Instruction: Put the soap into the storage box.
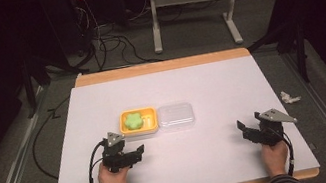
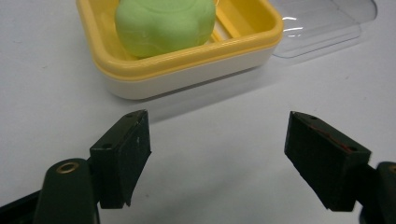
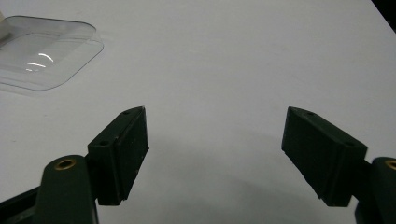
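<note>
White counter (image 1: 214, 163) carries a yellow soap dish (image 1: 139, 121) holding green soap (image 1: 133, 121), clear lid (image 1: 176, 116) touching its right side; left gripper (image 1: 134, 153) and right gripper (image 1: 244, 130) rest empty, jaws spread, so nothing seems begun; next likely needs reaching for the lid.

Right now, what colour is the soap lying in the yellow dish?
Light green. The soap sits in the yellow dish, and the left gripper view shows it best.

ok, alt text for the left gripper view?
A yellow soap dish holding a green soap sits on a white table, just beyond the open jaws of the left hand-held gripper. A clear lid lies beside the dish.
</note>
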Motion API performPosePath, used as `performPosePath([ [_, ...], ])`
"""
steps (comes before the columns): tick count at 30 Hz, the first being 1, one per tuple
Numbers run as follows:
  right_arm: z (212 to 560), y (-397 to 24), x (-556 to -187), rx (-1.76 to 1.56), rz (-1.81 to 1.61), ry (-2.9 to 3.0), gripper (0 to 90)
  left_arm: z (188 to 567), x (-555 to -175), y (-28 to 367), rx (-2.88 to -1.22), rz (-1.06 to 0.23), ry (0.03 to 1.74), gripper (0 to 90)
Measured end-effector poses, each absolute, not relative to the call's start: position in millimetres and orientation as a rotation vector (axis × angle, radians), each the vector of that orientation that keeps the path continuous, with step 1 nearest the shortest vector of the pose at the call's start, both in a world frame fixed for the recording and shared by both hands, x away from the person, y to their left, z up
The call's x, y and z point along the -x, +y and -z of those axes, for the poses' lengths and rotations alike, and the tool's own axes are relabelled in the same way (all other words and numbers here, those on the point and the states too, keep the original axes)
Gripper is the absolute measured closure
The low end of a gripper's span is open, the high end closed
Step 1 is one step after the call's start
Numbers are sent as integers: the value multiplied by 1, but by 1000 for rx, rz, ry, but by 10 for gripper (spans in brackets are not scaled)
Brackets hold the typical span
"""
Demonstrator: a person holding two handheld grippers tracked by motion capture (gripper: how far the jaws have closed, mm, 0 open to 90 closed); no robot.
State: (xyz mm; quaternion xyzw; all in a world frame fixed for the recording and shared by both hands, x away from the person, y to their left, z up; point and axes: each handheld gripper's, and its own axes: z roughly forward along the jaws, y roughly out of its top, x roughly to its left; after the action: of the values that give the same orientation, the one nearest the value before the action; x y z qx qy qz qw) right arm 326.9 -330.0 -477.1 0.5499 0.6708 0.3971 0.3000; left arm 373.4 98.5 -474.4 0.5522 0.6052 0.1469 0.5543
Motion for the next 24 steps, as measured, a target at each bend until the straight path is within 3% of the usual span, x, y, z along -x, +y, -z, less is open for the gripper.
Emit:
performPosePath([
  [24,477,-330,-327,-1462,-1051,1783,233,486,-385,99,-1307,-407,1413,233],
])
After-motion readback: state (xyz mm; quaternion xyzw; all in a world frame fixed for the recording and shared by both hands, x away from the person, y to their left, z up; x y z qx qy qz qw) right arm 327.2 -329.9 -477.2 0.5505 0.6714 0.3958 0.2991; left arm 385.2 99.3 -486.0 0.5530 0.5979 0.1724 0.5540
